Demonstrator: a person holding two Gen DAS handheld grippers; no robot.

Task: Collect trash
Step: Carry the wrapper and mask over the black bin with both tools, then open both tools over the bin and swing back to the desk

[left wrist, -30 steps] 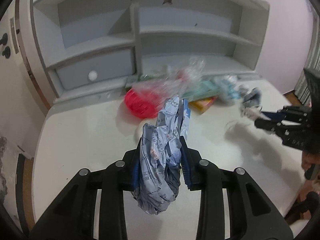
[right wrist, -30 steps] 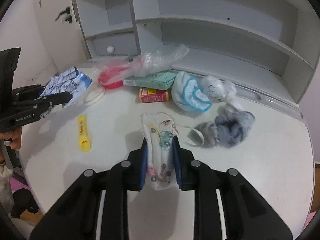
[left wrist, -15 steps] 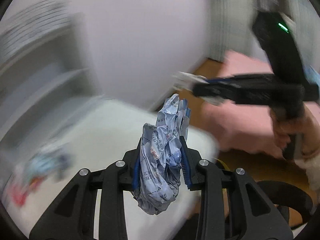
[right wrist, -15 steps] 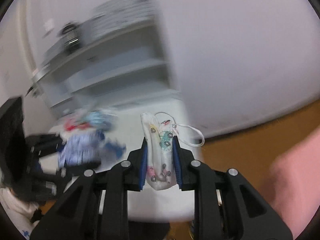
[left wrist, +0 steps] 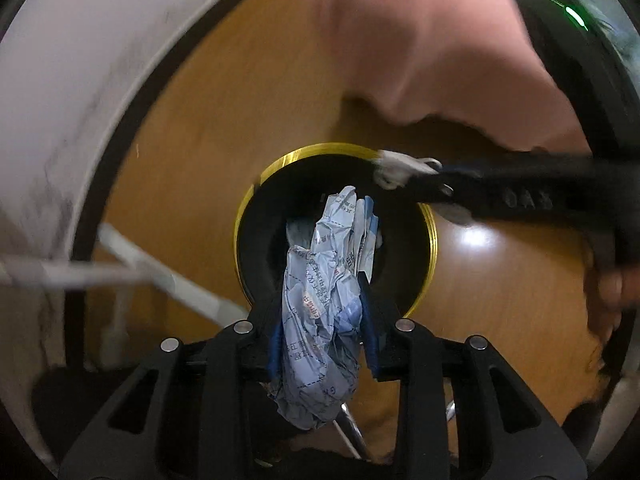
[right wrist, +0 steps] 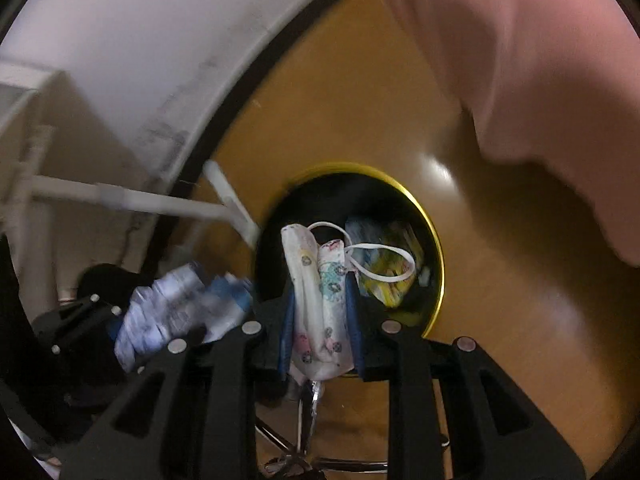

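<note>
So both grippers have swung off the cluttered table and now hang over the bin. Closest in, the left gripper (left wrist: 325, 312) is clamped on a crumpled blue wrapper (left wrist: 326, 292), and the right gripper (right wrist: 320, 312) is pinching a patterned face mask (right wrist: 318, 304), its loop dangling toward 2 o'clock. Farther down, the black bin with the gold rim (left wrist: 431, 236) sits on the wooden floor (left wrist: 224, 112), some trash already inside. Looks like drop time; the mask sits nearer the rim, so it might snag.

A pale-blue printed wrapper (left wrist: 324, 292), a white cartoon-patterned face mask (right wrist: 320, 300) and a black, gold-rimmed bin (left wrist: 432, 236) are seen.
</note>
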